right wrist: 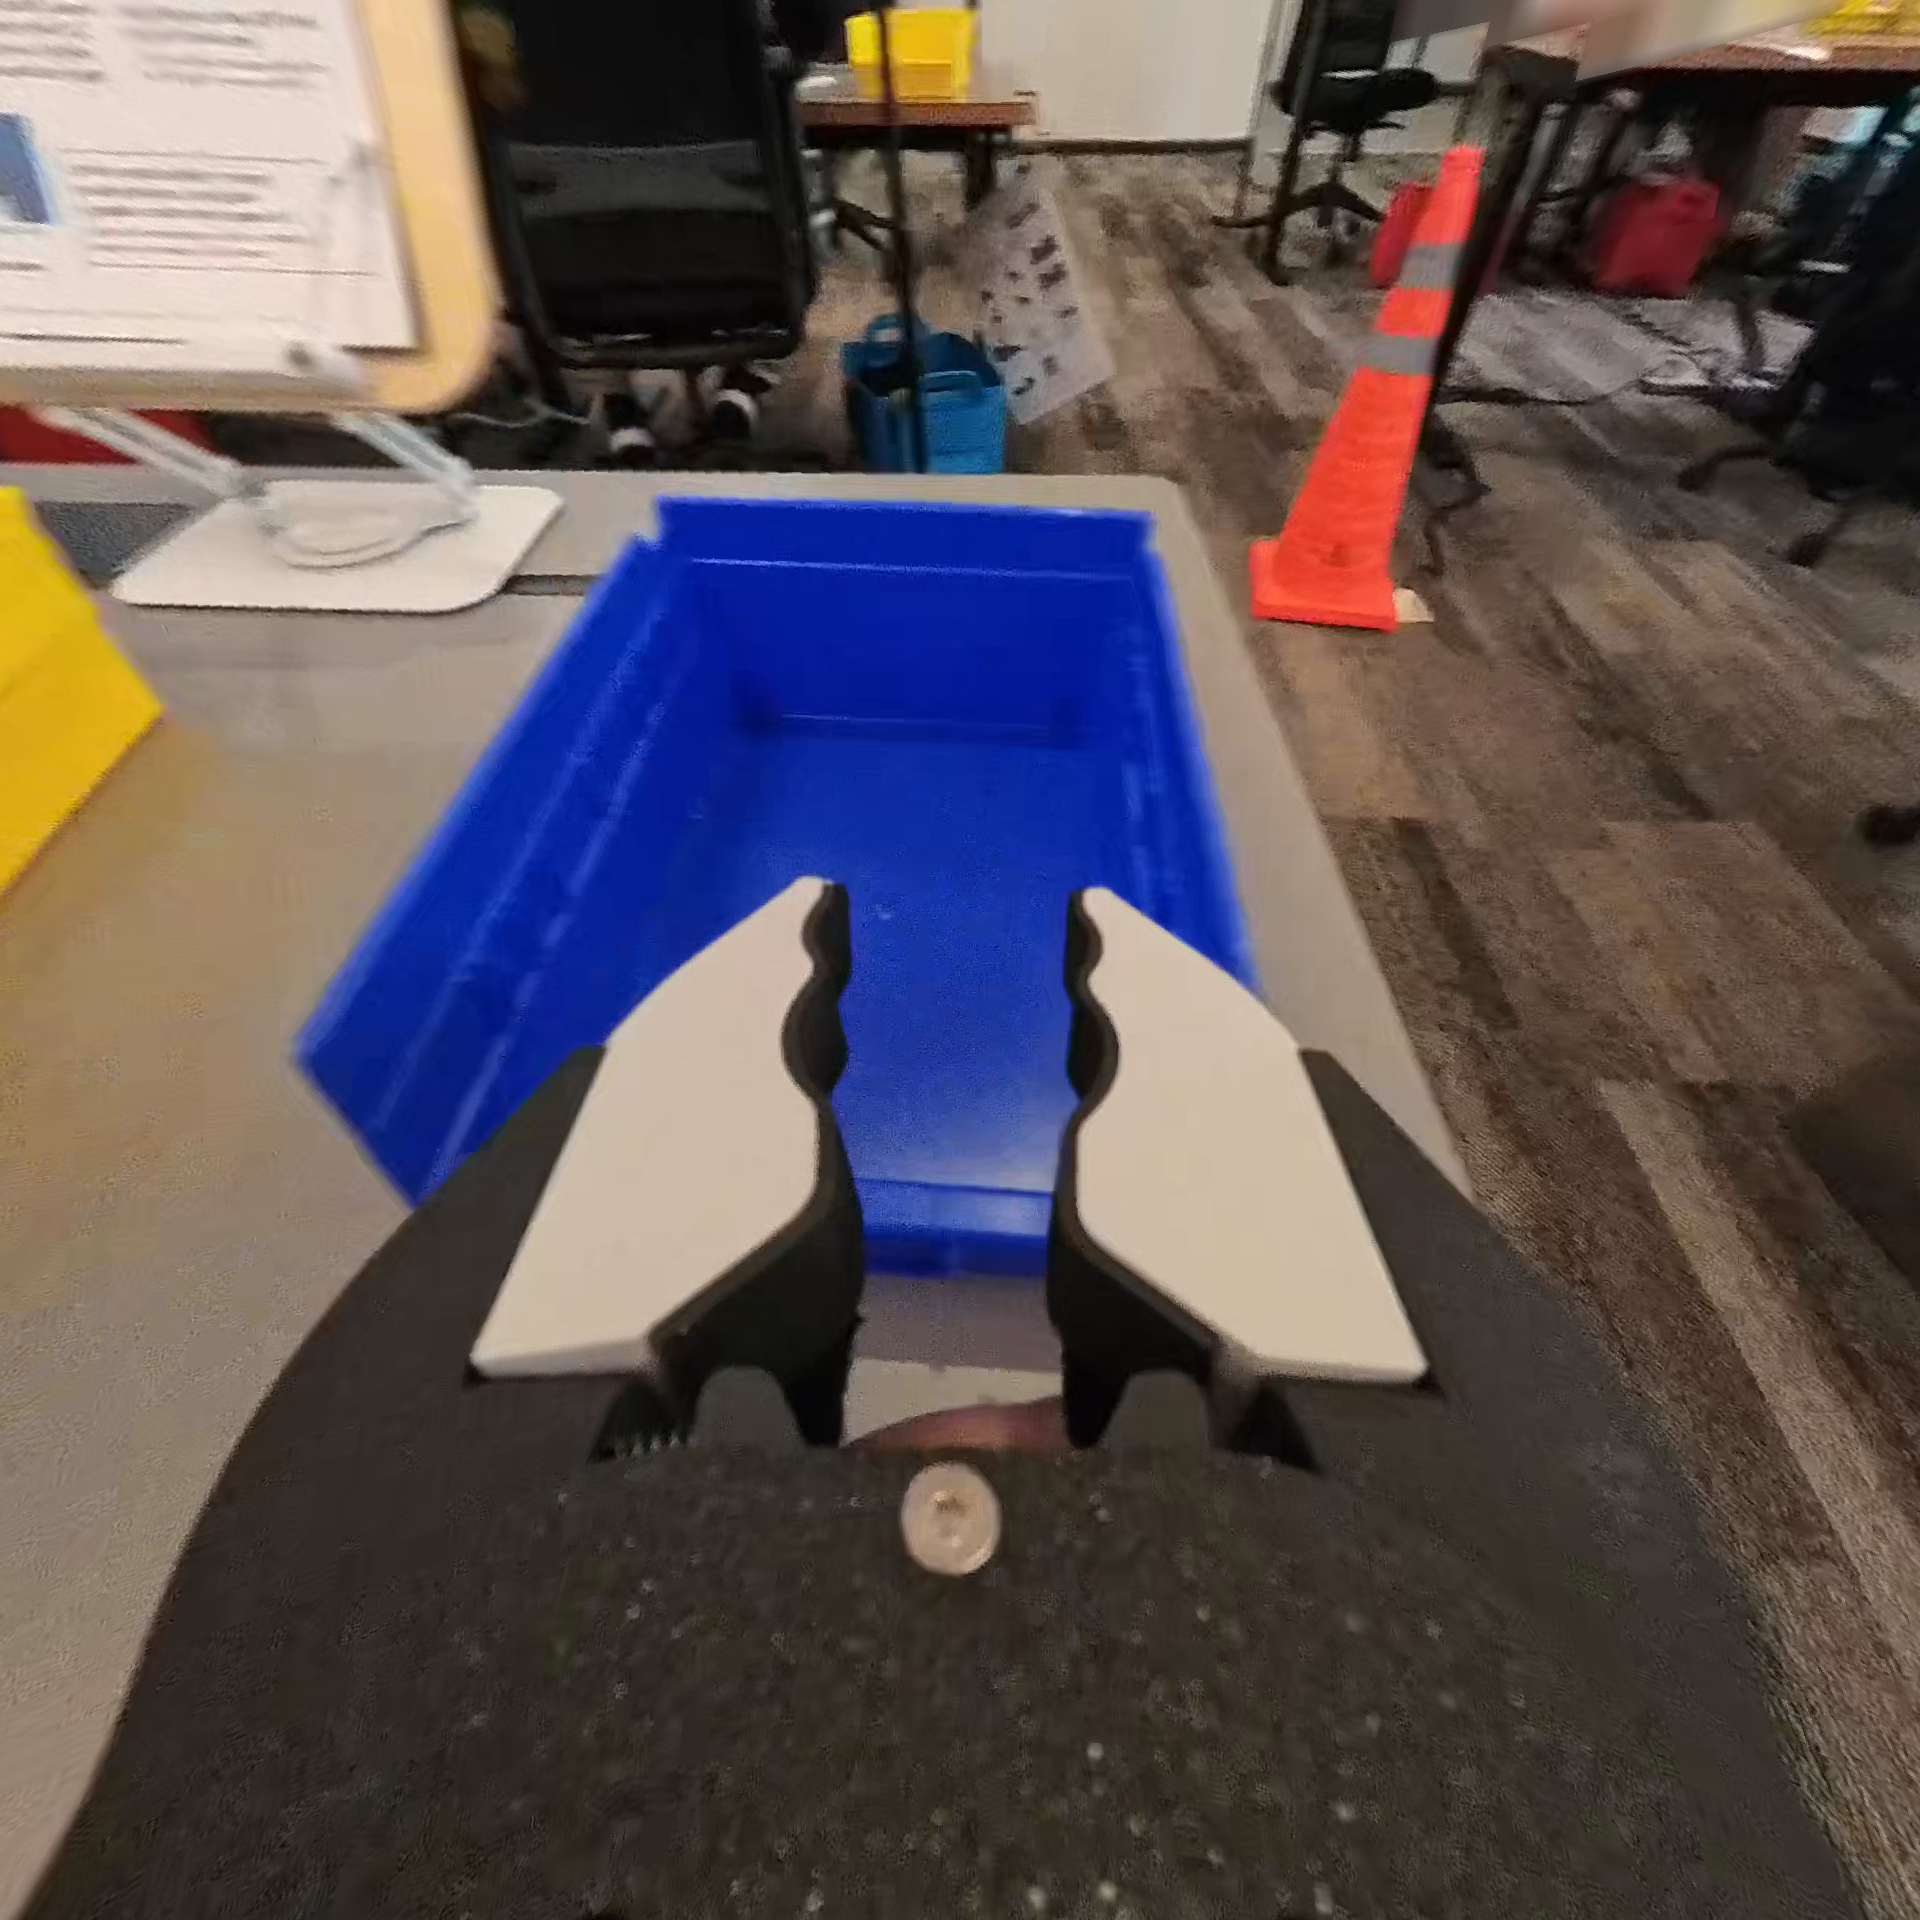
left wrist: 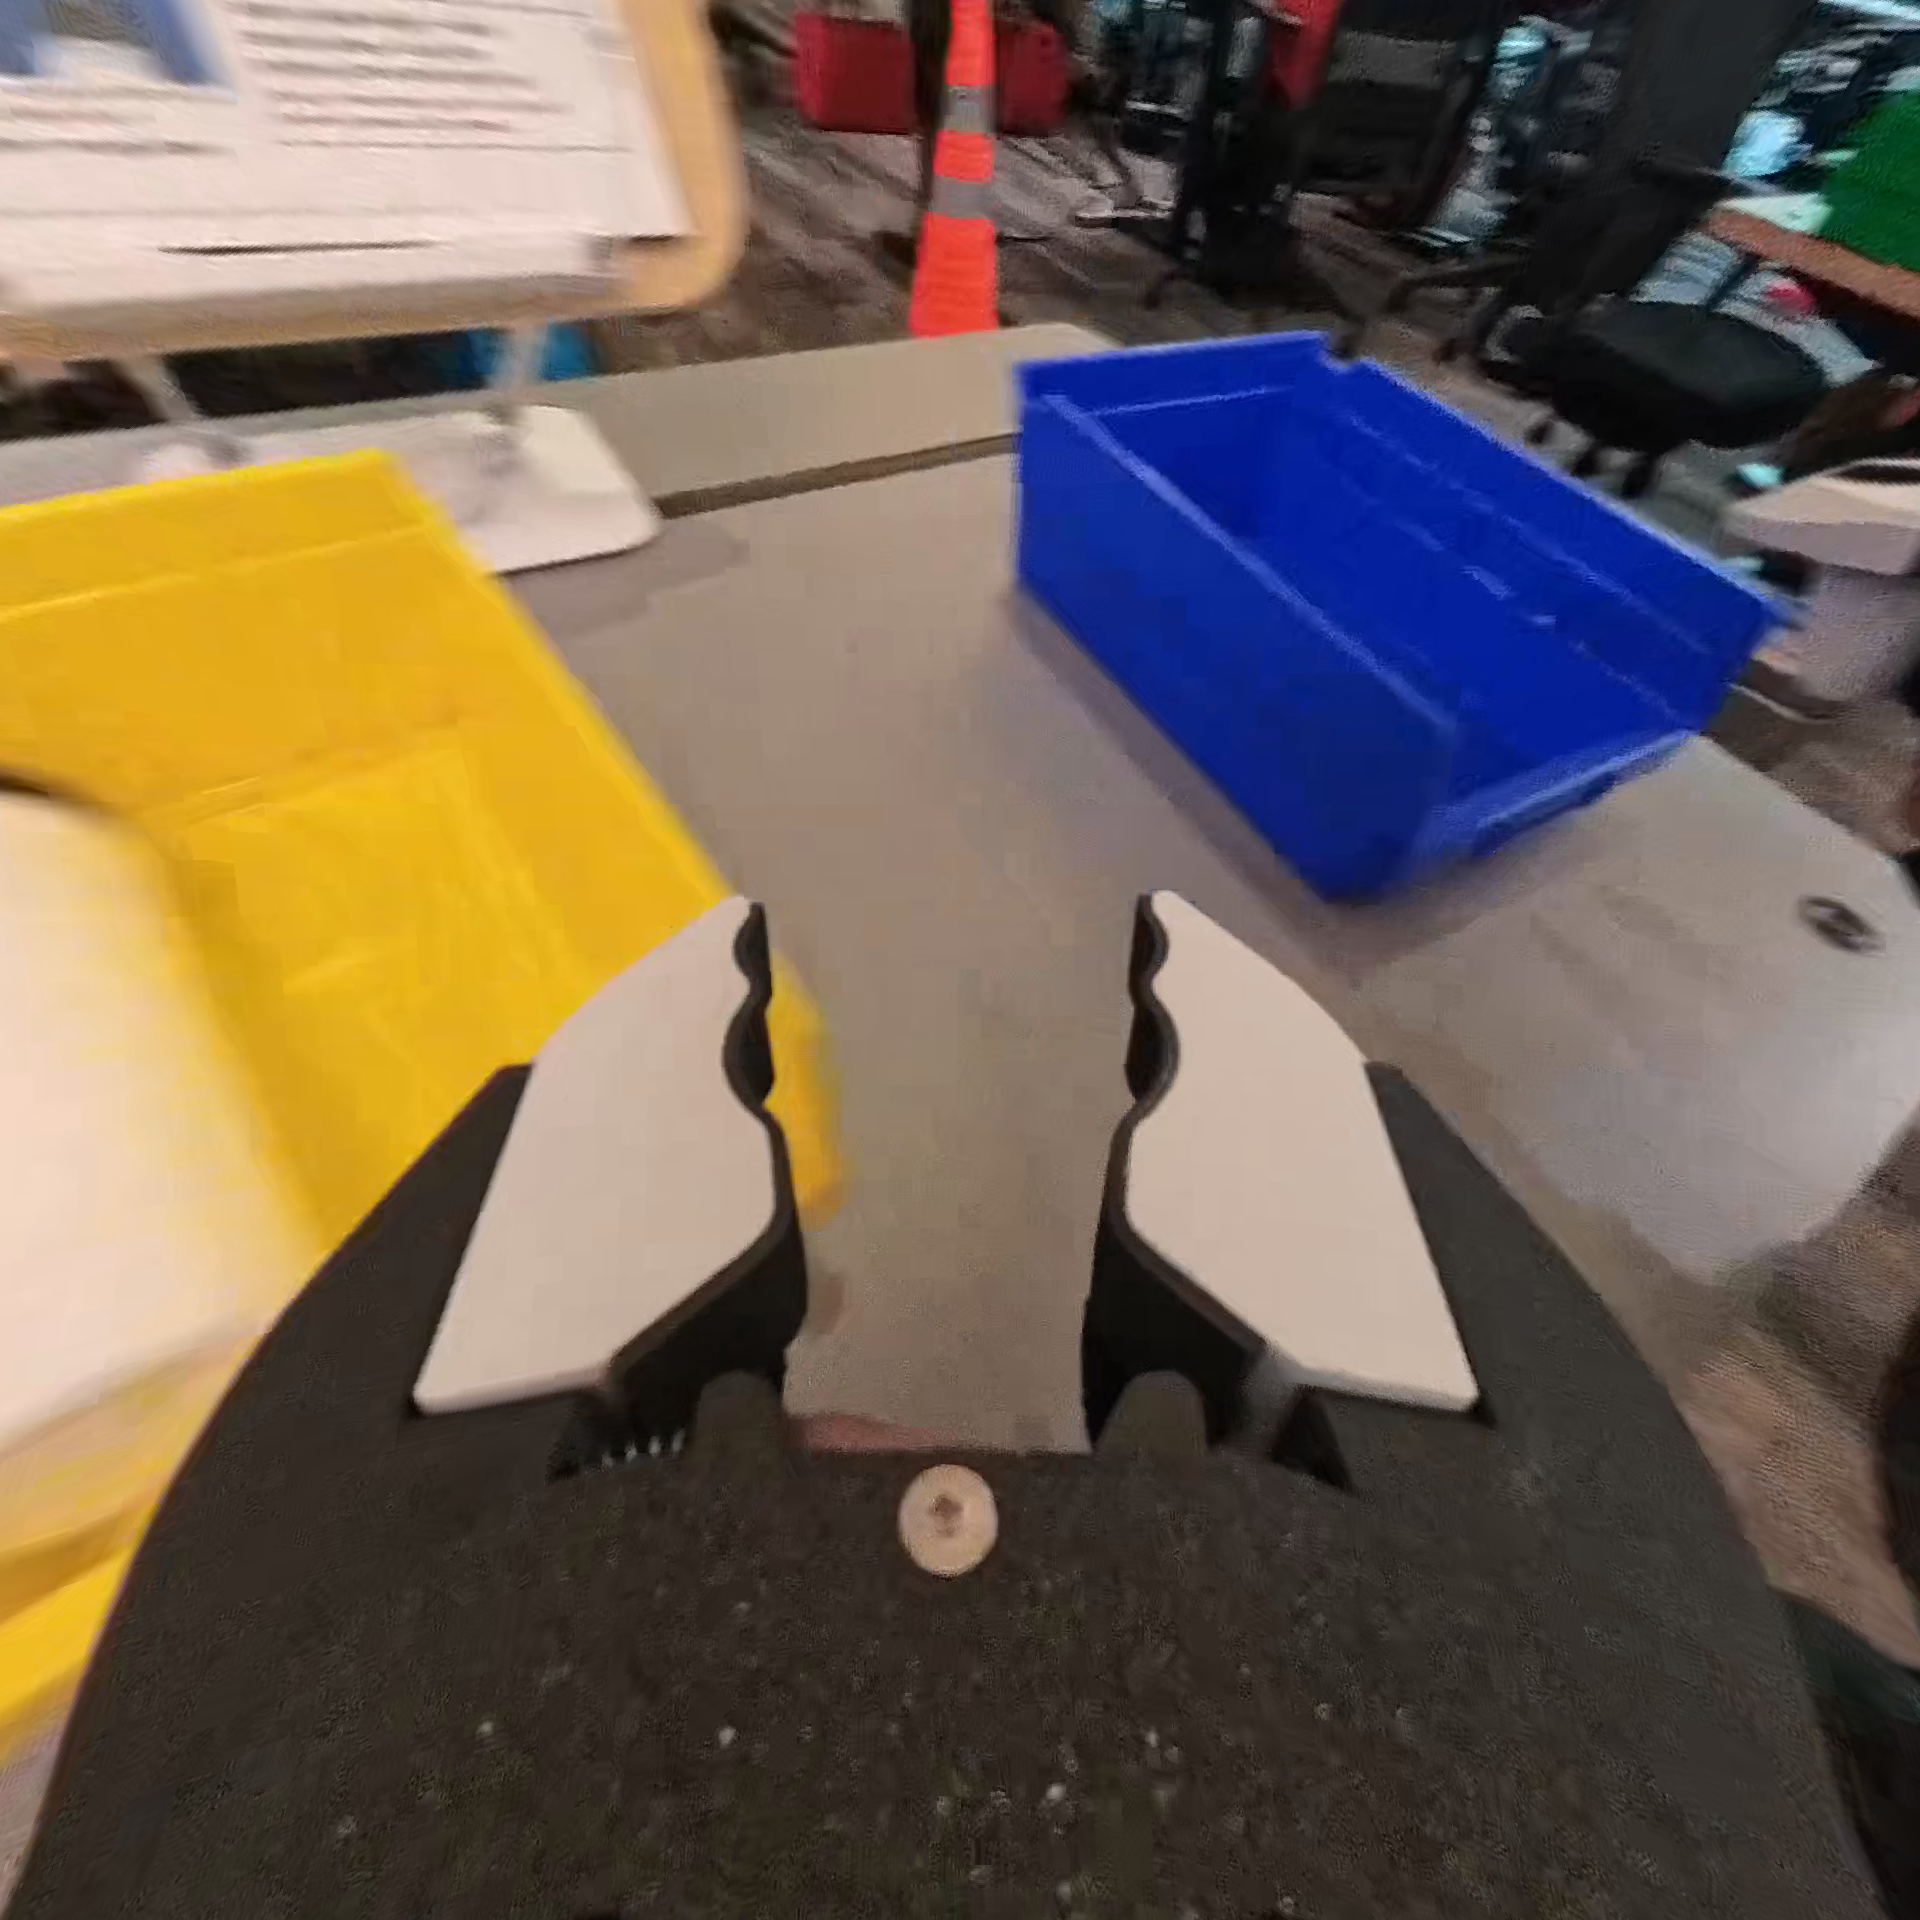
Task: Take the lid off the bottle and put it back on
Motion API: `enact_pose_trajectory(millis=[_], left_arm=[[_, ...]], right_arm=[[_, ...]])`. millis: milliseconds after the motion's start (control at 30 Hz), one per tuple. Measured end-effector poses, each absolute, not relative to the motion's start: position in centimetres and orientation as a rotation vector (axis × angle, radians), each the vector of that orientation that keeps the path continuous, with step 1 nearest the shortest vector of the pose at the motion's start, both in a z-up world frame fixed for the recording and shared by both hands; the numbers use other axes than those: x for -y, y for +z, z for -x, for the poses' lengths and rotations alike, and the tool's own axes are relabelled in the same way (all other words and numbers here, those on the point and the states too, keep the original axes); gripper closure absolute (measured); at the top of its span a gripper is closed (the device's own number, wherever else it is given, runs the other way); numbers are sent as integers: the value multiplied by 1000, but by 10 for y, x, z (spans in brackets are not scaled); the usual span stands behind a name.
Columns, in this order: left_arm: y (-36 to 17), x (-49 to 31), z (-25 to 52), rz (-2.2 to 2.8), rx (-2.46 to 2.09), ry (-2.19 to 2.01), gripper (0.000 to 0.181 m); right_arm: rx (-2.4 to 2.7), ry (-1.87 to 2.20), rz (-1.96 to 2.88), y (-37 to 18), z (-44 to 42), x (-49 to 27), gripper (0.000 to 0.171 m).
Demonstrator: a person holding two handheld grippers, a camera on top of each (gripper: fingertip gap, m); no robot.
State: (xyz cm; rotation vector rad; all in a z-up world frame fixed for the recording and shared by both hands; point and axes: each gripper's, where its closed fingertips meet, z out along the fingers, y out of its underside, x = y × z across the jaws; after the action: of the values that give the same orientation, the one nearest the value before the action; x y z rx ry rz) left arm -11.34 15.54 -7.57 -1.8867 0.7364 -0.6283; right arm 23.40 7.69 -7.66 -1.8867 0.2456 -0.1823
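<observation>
no bottle or lid shows clearly (a blurred pale shape (left wrist: pixel 94 1091) at 9 o'clock). left gripper (left wrist: pixel 951 925) gapes over the grey table (left wrist: pixel 894 748); right gripper (right wrist: pixel 956 909), fingers parted, hangs above the blue bin (right wrist: pixel 540 883); yellow bin (left wrist: pixel 343 748) at 10 o'clock.

Left claw (left wrist: pixel 951 914) gaping empty, right claw (right wrist: pixel 956 899) parted, empty
</observation>
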Motion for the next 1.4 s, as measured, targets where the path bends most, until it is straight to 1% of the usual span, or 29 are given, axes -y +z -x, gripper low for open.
enact_pose_trajectory(millis=[100,167,200,267,333,367,400,433,467,500,533,600,733,867,967,1033,1100,1167,1300,1367,1400], left_arm=[[-83,-194,245,1974,-538,-322,109],[-100,-209,304,2051,-448,-255,106],[-109,-214,320,2090,-419,-270,105],[-122,-222,332,2125,-396,-328,106],[-131,-231,327,2121,-418,-367,114],[-135,-235,322,2116,-442,-366,120],[-140,-240,317,2114,-474,-353,130],[-146,-244,314,2121,-512,-321,156],[-150,-250,317,2121,-521,-255,173],[-149,-255,322,2113,-505,-205,176],[-146,-257,325,2109,-499,-205,177],[-134,-258,335,2083,-444,-272,178],[-109,-271,384,2005,-388,-220,178],[-94,-295,438,1969,-357,-171,178],[-105,-318,469,1986,-357,-154,178],[-124,-330,485,2031,-359,-153,178],[-144,-335,494,2063,-338,-198,178],[-147,-334,497,2029,-292,-283,178],[-146,-330,498,2062,-320,-248,176],[-130,-324,499,2047,-296,-241,147],[-118,-319,501,2027,-268,-244,139]], right_arm=[[-32,-16,1899,-69,-127,-115,121],[99,158,1920,-77,-36,-139,118],[159,255,1927,-85,11,-147,111],[218,375,1938,-103,93,-160,107],[230,285,1926,-119,135,-176,105],[194,186,1935,-127,140,-186,108],[147,103,1968,-136,140,-195,112],[84,52,2022,-146,138,-201,116],[8,35,2081,-155,137,-206,133],[-52,57,2125,-160,138,-207,156],[-100,68,2140,-159,138,-208,163],[-107,47,2100,-146,145,-212,165],[-66,61,2026,-116,190,-226,165],[-64,127,1982,-112,246,-251,164],[-42,105,1977,-125,282,-270,164],[-43,112,2029,-145,299,-279,163],[-22,115,2023,-154,312,-285,161],[-6,59,2006,-153,314,-286,161],[-3,201,2036,-154,318,-285,157],[40,375,2106,-151,320,-275,153],[57,470,2099,-141,318,-268,148]])
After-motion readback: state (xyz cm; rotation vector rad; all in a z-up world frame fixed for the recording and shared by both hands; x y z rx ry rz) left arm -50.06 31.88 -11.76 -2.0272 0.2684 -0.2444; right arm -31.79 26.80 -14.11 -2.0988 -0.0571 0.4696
